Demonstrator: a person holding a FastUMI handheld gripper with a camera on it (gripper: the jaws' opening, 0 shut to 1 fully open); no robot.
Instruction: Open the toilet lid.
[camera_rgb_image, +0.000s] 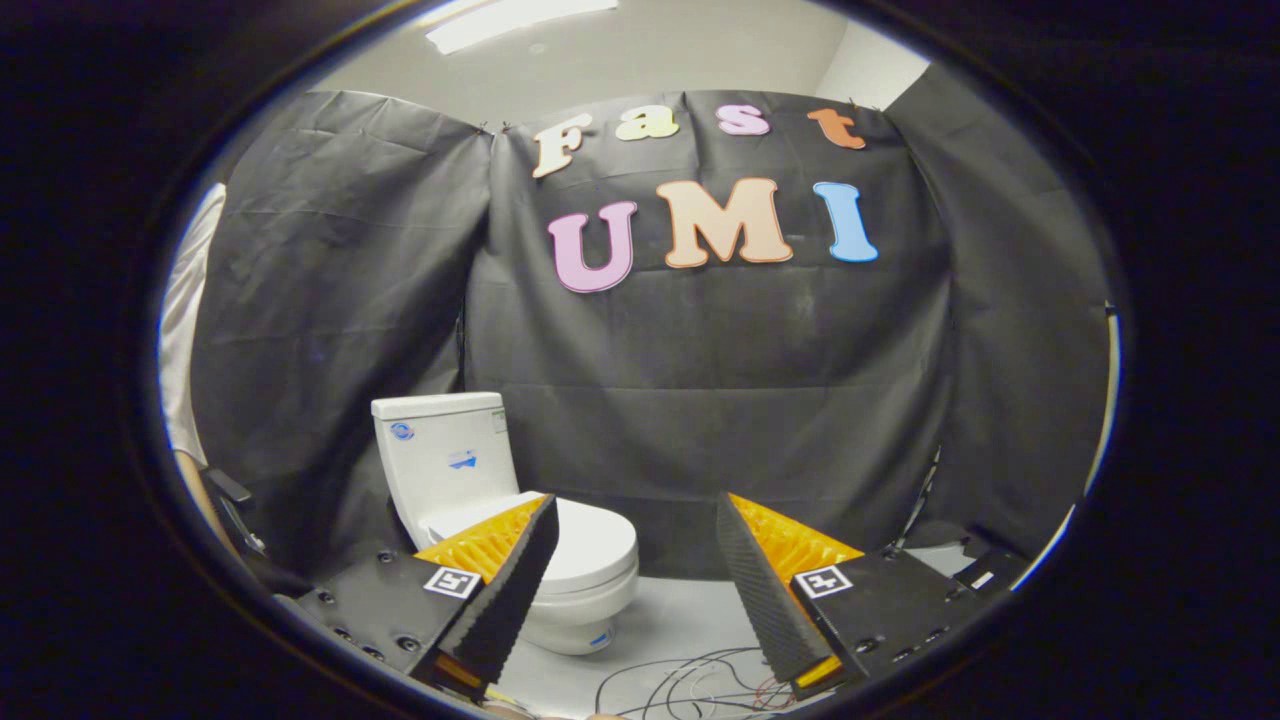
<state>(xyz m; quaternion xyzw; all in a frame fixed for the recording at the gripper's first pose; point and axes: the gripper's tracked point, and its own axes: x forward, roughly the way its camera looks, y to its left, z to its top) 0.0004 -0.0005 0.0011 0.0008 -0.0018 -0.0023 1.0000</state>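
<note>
Booth hung with creased black cloth over a pale grey floor. The claw has its ribbed fingers spread apart, gripping nothing. Thin tangled cables lie just ahead. Beyond the left finger stands the glossy white ceramic toilet, its rounded lid closed.

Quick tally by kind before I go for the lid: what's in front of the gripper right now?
Toilet, lid down: 1
Bundle of loose cables on the floor: 1
Gripper, fingers open and apart from the toilet, which stands ahead beside one finger: 1
Person's sleeve beside the booth wall: 1
Total: 4
</note>
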